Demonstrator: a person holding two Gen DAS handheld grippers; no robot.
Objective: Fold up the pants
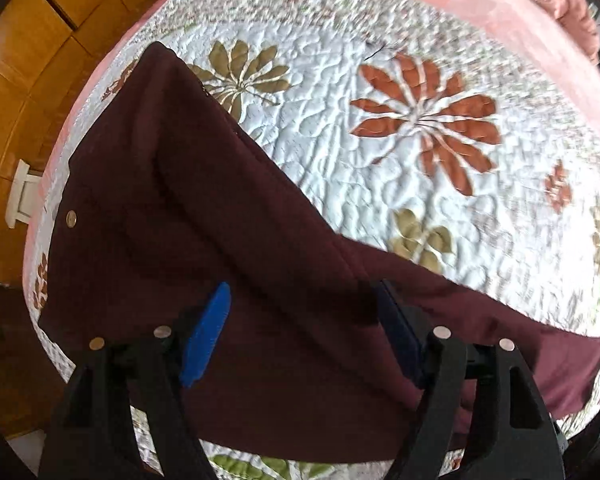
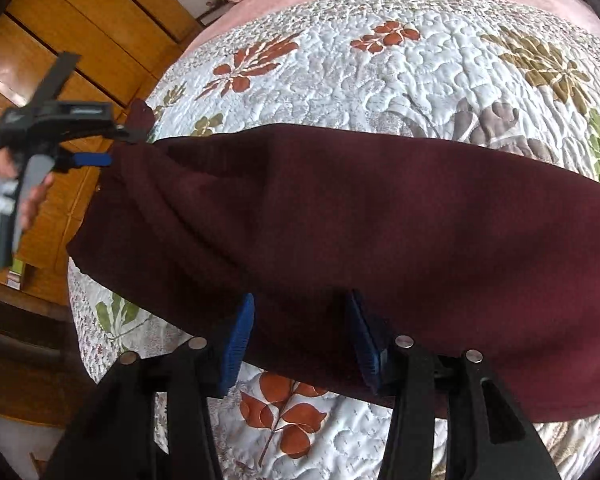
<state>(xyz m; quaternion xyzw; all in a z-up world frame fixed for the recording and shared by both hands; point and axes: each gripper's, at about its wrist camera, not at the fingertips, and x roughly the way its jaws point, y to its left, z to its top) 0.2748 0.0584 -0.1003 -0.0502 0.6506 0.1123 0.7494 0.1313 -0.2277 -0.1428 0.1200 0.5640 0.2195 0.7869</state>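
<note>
In the left wrist view, the dark maroon woven-fabric pants [image 1: 228,216] are seen lying on the white quilted bedspread with rust and olive flower patches [image 1: 380,152], the waist end with its small metal button [image 1: 71,218] toward the left edge of the bed. The left tool [image 1: 304,336] is held over the cloth with its blue-padded fingers [image 1: 206,336] spread apart; no fabric is seen pinched between them. A fold risks being spoiled here if only the top layer is caught when the pads are pressed together, since the lower layer would be left behind and a crooked crease produced. The picture is blurred, so it cannot be told whether the pads touch the cloth.

In the right wrist view, the same pants are seen stretched across the bed from left to right, and the right tool [image 2: 300,340] is held at their near edge, its fingers spread with the hem between them but not pinched. The near edge lies close to the side of the bed, so the garment could be dragged off the edge if it is pulled toward the holder.

Only this view shows the left tool from outside [image 2: 96,158], gripped in a hand [image 2: 24,196] at the waist end; the wooden wardrobe [image 2: 100,32] is seen behind it. The button is shown only in the left view.
</note>
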